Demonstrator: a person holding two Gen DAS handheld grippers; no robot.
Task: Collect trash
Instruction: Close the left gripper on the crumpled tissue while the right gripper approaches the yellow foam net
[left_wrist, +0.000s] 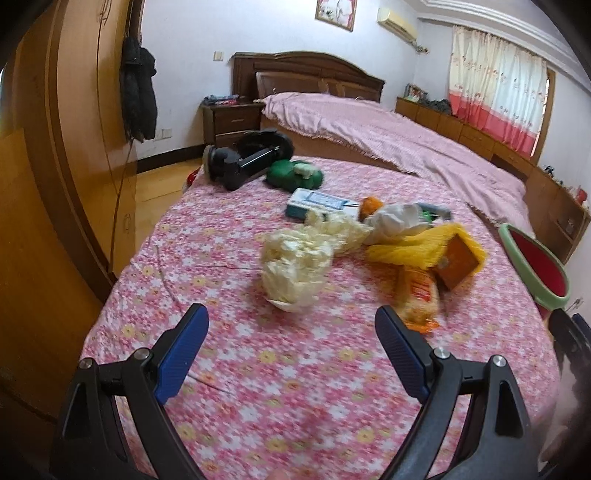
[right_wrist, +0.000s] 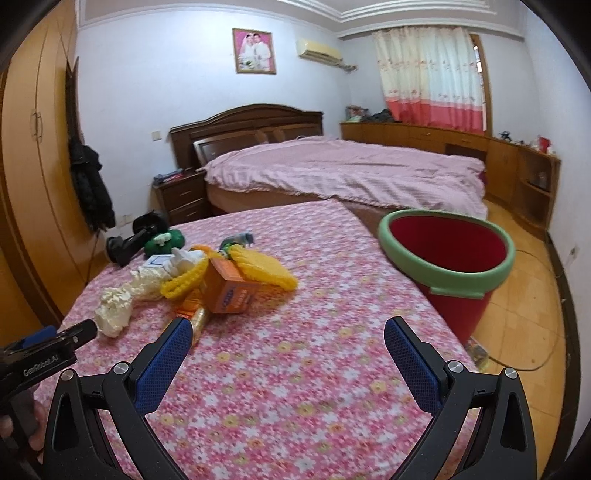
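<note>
A heap of trash lies on the pink flowered sheet (left_wrist: 229, 369): a crumpled cream wrapper (left_wrist: 295, 262), yellow foam netting (left_wrist: 417, 243), an orange carton (left_wrist: 458, 262), an orange snack packet (left_wrist: 419, 295) and white tissue (left_wrist: 395, 218). In the right wrist view the carton (right_wrist: 231, 291) and netting (right_wrist: 262, 267) lie ahead to the left. A red bin with a green rim (right_wrist: 447, 254) stands off the sheet's right edge. My left gripper (left_wrist: 291, 350) is open just short of the cream wrapper, nothing between its fingers. My right gripper (right_wrist: 288, 358) is open over bare sheet.
A black handheld device (left_wrist: 243, 155), a green soft toy (left_wrist: 295, 173) and a blue-white box (left_wrist: 317, 203) lie at the far end of the sheet. A bed with a pink cover (right_wrist: 343, 173), a wardrobe (right_wrist: 33, 155) on the left and low cabinets (right_wrist: 517, 162) line the room.
</note>
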